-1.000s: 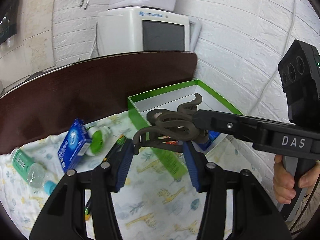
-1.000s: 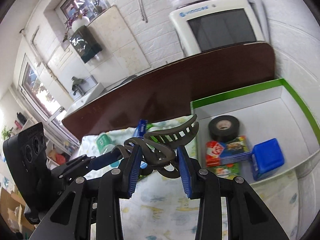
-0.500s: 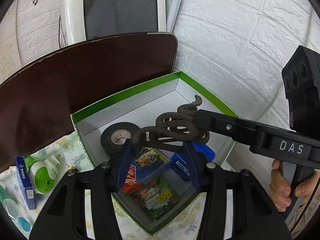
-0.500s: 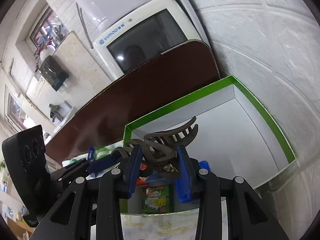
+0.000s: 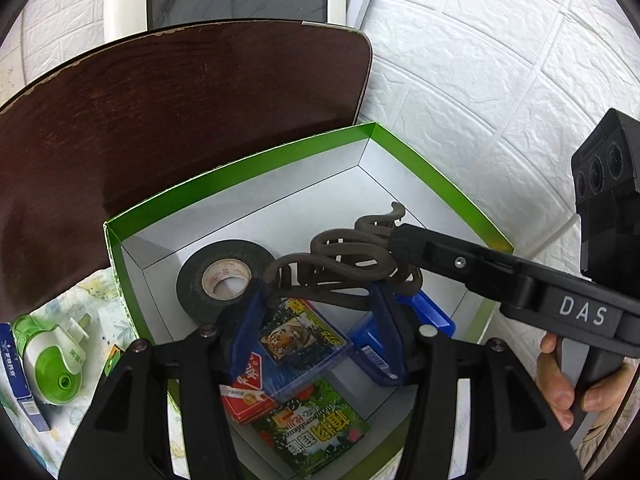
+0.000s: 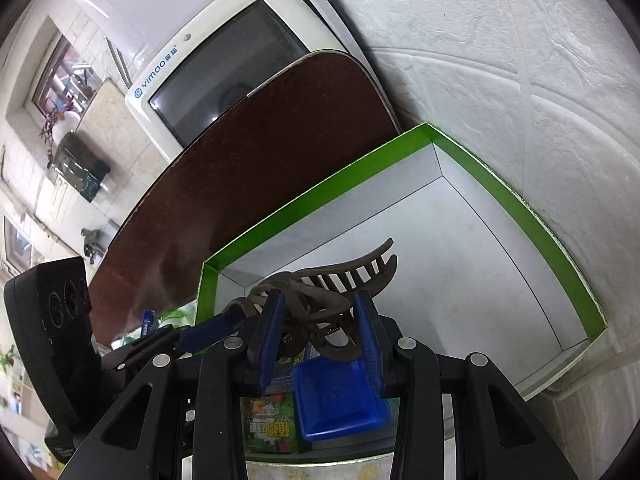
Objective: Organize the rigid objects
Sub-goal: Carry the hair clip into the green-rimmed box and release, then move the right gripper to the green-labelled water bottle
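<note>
1. The green-rimmed box (image 5: pixel 420 162) sat at the corner of the tabletop against the white brick wall, and most of its white floor toward the far and right-hand walls lay bare. That bare floor looked the best landing spot: lower there, away from the things already crowded at the near left.
2. Inside were a roll of black tape (image 5: pixel 224 276), a tiger-printed card pack (image 5: pixel 298 338), a green printed pack (image 5: pixel 316 428) and a blue case (image 6: pixel 338 394).
3. The right gripper (image 6: pixel 316 334) reached in over the box, its fingers clamped on the hinge end of the brown hair claw (image 6: pixel 320 296), with the toothed end jutting forward past the pads (image 6: pixel 270 332).
4. The left gripper (image 5: pixel 320 316) also had the claw's looped end between its fingers, which looked closed on it, though contact on both sides was hard to confirm.
5. The claw hung above the box contents, not resting on anything. A good release would probably come low down, one gripper letting go first, so the claw neither bounces nor snags.
</note>
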Available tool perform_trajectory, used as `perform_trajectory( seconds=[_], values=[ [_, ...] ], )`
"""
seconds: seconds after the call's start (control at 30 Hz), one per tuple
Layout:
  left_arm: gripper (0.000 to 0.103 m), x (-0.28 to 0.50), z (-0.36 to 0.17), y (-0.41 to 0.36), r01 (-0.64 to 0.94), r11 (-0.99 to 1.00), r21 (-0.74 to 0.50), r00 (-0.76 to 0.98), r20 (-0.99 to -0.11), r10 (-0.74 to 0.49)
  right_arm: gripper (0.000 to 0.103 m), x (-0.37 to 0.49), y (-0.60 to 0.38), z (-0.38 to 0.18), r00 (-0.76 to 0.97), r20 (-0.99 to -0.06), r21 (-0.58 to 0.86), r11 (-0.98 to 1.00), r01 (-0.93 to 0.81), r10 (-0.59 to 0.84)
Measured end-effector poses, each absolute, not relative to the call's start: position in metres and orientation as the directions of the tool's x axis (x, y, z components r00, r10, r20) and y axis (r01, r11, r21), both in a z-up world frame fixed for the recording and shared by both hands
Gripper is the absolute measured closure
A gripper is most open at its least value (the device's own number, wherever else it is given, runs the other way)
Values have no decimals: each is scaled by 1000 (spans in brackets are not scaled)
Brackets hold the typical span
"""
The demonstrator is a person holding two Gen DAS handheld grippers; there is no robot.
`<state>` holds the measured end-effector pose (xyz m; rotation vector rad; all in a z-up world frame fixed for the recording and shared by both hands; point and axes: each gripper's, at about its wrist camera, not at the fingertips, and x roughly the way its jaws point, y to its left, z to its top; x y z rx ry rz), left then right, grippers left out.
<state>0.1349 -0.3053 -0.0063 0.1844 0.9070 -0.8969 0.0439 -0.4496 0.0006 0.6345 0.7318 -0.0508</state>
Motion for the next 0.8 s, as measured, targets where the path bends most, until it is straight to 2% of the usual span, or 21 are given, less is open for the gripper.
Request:
perform_trajectory(
  seconds=[0.23, 0.43, 0.8],
  values=[
    [46, 131, -11, -306, 747, 643, -170, 309, -767, -562, 64, 42, -448, -2, 743, -652, 512, 810, 287, 150],
    [45, 132, -7, -291, 727, 662, -183, 319, -764, -561, 64, 33, -444, 5, 754, -647, 505, 805, 311, 114],
    [42, 125, 20, -215, 664, 728, -170, 428, -712, -557, 64, 27, -398, 36, 777, -619, 472, 845, 251, 115]
  ],
)
